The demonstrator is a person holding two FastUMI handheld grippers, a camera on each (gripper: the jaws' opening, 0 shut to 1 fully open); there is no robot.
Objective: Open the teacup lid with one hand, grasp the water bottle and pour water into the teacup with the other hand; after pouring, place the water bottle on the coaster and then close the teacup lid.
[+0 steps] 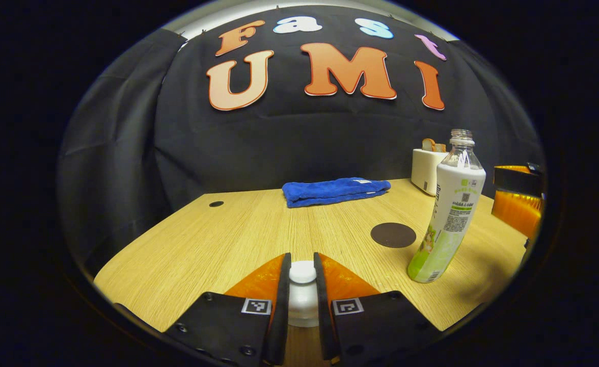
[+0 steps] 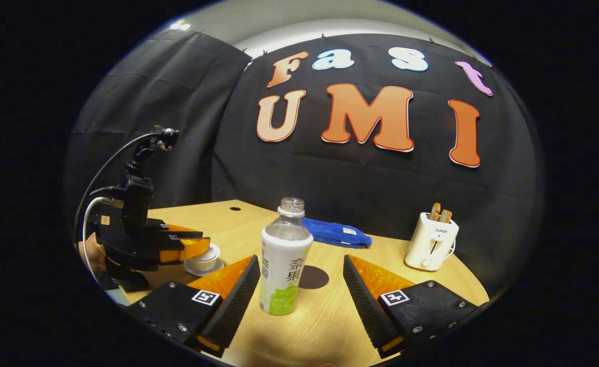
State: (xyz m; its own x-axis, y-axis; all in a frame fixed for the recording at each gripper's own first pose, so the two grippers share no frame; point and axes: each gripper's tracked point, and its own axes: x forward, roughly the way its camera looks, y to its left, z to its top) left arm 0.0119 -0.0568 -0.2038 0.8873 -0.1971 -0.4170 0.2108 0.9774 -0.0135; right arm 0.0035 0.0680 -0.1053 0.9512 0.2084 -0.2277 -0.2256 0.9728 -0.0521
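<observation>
We see a light wooden table (image 2: 330, 316) in a booth. In the right gripper view, the right gripper (image 2: 299, 293) has its two fingers spread wide, and the water bottle (image 2: 283, 260) stands upright between them, closer to the finger on the view's left, touching neither as far as we can tell. Its cap is off, its long axis is vertical, and it lies straight ahead of this gripper, so this is the nearer hand for the grasp. Just behind the bottle lies the dark round coaster (image 2: 314, 277), with bare tabletop around it. Farther back sit a folded blue cloth (image 2: 336, 232) and a white toaster (image 2: 430, 241). To the left, the left gripper (image 2: 190, 248) reaches over the teacup (image 2: 203, 260) near the table's edge. In the left gripper view, its fingers are clamped on the white knob of the teacup lid (image 1: 302, 285).
</observation>
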